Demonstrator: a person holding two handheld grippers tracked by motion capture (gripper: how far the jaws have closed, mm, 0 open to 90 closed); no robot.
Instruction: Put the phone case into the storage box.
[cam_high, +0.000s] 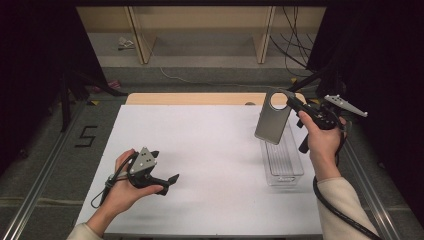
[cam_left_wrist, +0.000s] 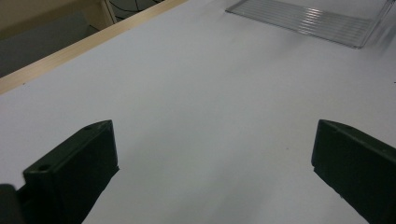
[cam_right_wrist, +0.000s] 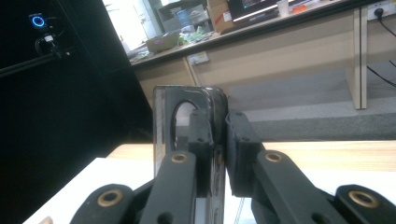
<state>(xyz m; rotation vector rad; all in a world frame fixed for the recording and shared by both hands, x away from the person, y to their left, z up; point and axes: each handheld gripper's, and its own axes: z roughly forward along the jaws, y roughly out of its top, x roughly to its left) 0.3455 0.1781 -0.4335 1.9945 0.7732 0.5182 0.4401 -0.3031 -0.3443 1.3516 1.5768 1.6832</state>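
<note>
A flat grey plate (cam_high: 272, 122) with a round hole near its top hangs upright above a clear plastic tray (cam_high: 283, 159) at the table's right side. My right gripper (cam_high: 291, 103) is shut on the plate's upper edge. In the right gripper view the dark plate (cam_right_wrist: 161, 126) stands edge-on, pinched by the right gripper (cam_right_wrist: 218, 144). My left gripper (cam_high: 170, 182) rests low over the white table near the front left, held in a hand. In the left gripper view the left gripper (cam_left_wrist: 212, 163) stands open, with bare white surface between its jaws.
The white table sheet (cam_high: 200, 165) has a wooden strip (cam_high: 190, 98) along its far edge. The ribbed clear tray (cam_left_wrist: 308, 21) lies ahead of the left gripper. Beyond the table stand wooden shelf legs (cam_high: 137, 35) and loose cables (cam_high: 292, 42) on the floor.
</note>
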